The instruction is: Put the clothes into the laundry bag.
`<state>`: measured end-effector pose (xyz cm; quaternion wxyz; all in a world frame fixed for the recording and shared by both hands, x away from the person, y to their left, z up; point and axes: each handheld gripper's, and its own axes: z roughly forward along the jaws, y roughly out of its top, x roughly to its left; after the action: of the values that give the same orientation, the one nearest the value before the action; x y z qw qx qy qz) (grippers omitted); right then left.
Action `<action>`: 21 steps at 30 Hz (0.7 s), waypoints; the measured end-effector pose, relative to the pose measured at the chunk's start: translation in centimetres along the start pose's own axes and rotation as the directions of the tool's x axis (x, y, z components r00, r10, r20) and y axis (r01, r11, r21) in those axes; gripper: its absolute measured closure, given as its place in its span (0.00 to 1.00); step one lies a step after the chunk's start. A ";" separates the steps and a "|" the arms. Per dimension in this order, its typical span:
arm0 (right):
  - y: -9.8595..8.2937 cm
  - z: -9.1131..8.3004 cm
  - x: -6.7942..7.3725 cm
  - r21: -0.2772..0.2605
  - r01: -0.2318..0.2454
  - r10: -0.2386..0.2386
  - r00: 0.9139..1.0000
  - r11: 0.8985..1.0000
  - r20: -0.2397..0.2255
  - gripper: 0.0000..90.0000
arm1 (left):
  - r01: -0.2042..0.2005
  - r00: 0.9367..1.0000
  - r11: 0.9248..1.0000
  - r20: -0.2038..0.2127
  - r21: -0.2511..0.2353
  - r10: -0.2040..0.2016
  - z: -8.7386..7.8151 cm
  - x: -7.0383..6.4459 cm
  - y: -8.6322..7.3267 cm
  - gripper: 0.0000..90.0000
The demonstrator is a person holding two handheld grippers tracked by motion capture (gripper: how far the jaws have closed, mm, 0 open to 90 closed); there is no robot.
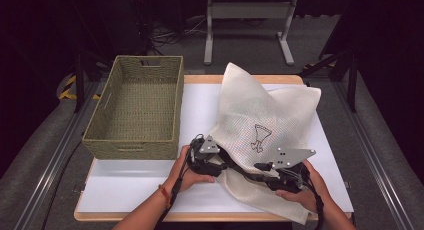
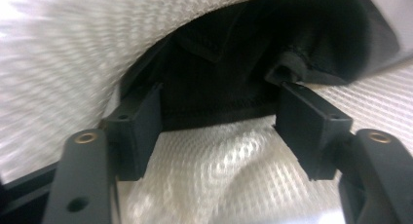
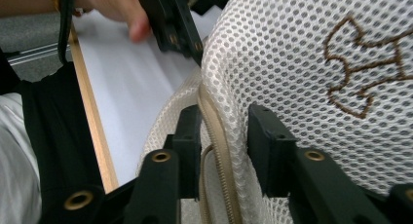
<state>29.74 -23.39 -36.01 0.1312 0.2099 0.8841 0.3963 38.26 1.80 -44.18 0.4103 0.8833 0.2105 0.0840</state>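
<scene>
A white mesh bag [image 1: 260, 115] with a brown stitched emblem [image 1: 260, 137] lies on the table's right half, its far corners standing up. My left gripper [image 1: 220, 165] pokes into the bag's near opening. In the left gripper view its jaws stand open [image 2: 219, 121], with mesh [image 2: 214, 180] under them and a black cloth [image 2: 219, 73] just beyond the tips inside the bag. My right gripper [image 1: 260, 167] is at the bag's near edge. In the right gripper view it is shut [image 3: 224, 136] on the bag's zipped rim [image 3: 216, 156], beside the emblem [image 3: 360, 73].
A woven green-brown basket [image 1: 102, 115] stands empty on the table's left side. A white sheet [image 1: 130, 185] covers the wooden tabletop, bare in front of the basket. A grey metal stand [image 1: 247, 12] sits on the floor beyond the table.
</scene>
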 end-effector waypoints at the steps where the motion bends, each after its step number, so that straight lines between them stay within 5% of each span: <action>1: 0.1 -0.1 0.1 -0.002 0.000 0.000 1.000 1.000 0.003 0.81 | -0.001 1.000 1.000 -0.017 0.016 0.001 0.5 -0.1 0.2 0.34; 5: -0.1 0.1 0.2 0.009 0.013 -0.013 1.000 1.000 0.011 0.92 | -0.003 0.998 0.999 -0.063 0.044 0.005 1.9 -0.5 1.3 0.50; 6: -0.2 0.2 0.2 0.010 0.010 -0.010 1.000 1.000 0.009 0.94 | -0.003 0.998 0.999 -0.063 0.044 0.005 1.9 -0.5 1.3 0.61; 9: -0.2 0.1 0.2 -0.001 -0.001 0.001 1.000 1.000 -0.013 0.94 | 0.004 0.996 0.999 -0.093 0.035 0.000 2.4 -0.4 2.0 0.85; 12: 0.0 0.1 0.4 -0.003 -0.003 0.003 0.999 1.000 -0.036 0.95 | 0.013 0.995 0.999 -0.103 0.034 -0.010 3.0 -0.6 2.7 0.96; 17: -0.1 0.7 0.7 0.019 0.001 0.000 0.999 1.000 -0.048 0.95 | 0.055 0.995 0.996 -0.082 -0.069 -0.061 3.1 -0.3 3.7 0.97; 21: -0.5 1.7 0.7 0.055 0.001 0.002 0.998 0.998 -0.056 0.95 | 0.053 0.989 0.994 -0.134 -0.099 -0.067 3.3 0.2 4.3 0.97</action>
<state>29.69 -22.25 -37.51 0.1004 0.2025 0.8980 0.3775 40.76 -2.86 -43.01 0.4388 0.8482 0.2605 0.1420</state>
